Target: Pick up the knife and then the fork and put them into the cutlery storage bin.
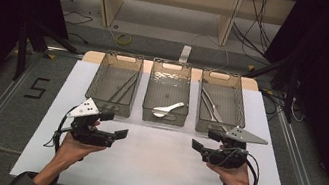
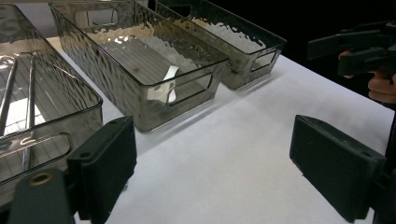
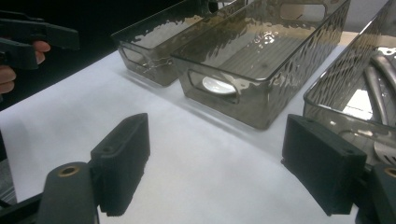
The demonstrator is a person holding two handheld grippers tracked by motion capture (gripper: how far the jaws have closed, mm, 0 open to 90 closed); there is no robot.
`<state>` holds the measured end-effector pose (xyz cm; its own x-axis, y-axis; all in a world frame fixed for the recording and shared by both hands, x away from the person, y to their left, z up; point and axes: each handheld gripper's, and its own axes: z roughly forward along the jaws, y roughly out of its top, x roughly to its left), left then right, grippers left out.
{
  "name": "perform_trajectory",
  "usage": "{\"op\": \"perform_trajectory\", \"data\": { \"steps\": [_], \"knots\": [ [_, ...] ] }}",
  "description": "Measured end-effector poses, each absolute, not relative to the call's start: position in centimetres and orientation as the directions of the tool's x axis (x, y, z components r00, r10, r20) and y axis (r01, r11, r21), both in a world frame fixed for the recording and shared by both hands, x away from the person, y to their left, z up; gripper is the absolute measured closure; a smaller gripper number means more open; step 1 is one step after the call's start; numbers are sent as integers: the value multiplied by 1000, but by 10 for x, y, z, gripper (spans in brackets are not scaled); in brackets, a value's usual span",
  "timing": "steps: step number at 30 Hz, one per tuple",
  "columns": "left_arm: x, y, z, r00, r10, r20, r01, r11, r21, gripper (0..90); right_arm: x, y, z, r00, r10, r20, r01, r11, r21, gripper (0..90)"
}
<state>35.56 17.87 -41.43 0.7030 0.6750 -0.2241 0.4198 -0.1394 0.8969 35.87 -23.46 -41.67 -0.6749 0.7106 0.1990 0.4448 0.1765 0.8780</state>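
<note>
Utensils in bins (image 1: 168,93) ahead of fingers blurred by rippled walls. Both grippers' fingers spread, empty, over white desk (image 1: 155,167); dark room.

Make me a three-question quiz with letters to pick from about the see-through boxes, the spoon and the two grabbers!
1. Where is the white spoon?
A. left bin
B. middle bin
C. on the table

2. How many clear bins stand in the row?
A. two
B. three
C. four

3. How are the left gripper and right gripper?
A. both open, empty
B. both shut
C. one holds a spoon

Answers: 1 B, the spoon lies at the middle bin's near end. 2 B, three stand side by side on the white table. 3 A, each gripper's view shows its jaws wide apart with nothing between.
</note>
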Motion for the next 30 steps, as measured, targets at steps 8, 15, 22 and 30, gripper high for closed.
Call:
{"op": "perform_trajectory", "data": {
  "steps": [8, 15, 22, 30],
  "knots": [
    [354, 177, -415, 714, 659, -234, 426, -144, 893, 142, 342, -243, -424, -665, 723, 186, 433, 170, 885, 241],
    [353, 181, -417, 707, 658, -259, 442, -125, 888, 142, 329, -245, -427, -659, 734, 164, 427, 185, 885, 232],
    [350, 180, -417, 713, 650, -263, 443, -127, 887, 142, 322, -251, -431, -645, 746, 167, 432, 175, 885, 228],
    [349, 178, -417, 716, 649, -257, 440, -133, 888, 142, 323, -251, -431, -643, 747, 168, 432, 173, 885, 228]
  ]
}}
